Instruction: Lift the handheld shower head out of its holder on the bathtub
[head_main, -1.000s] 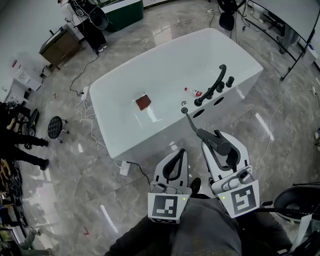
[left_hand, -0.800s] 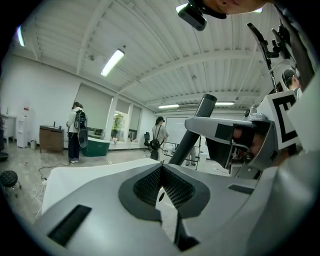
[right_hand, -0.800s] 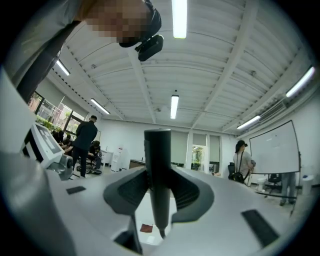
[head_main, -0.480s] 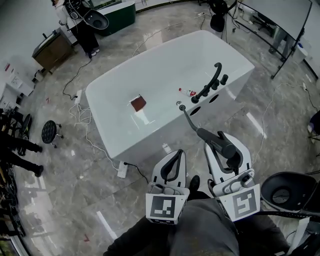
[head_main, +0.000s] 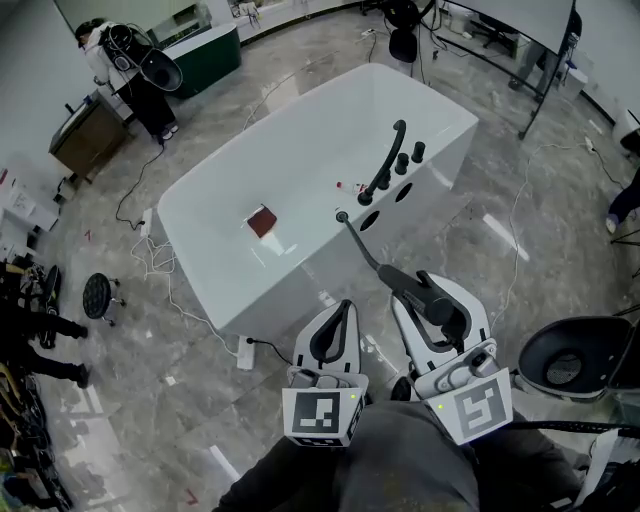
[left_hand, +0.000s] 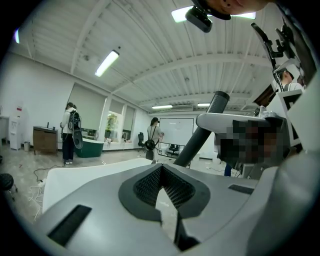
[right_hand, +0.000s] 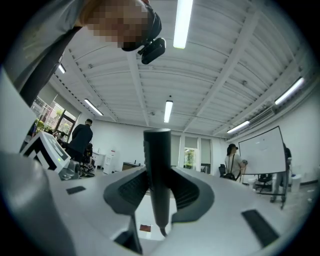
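Bathtub (head_main: 310, 130): white, across the upper middle of our head view, with a dark faucet (head_main: 385, 165) on its right rim.
Left gripper (head_main: 343, 308): lower middle; we see its fingers closed tip to tip, nothing between them.
Hose (head_main: 360, 245): runs from the tub's near rim down to the shower head.
Handheld shower head (right_hand: 156, 175): out of its holder, right of centre.
Right gripper (head_main: 425, 295): fingers clamped on its dark handle.

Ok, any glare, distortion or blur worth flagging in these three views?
Head view: sharp, glare streaks on the glossy floor. Left gripper view: fisheye with black corners, evenly lit. Right gripper view: same fisheye, ceiling strip light blown out.
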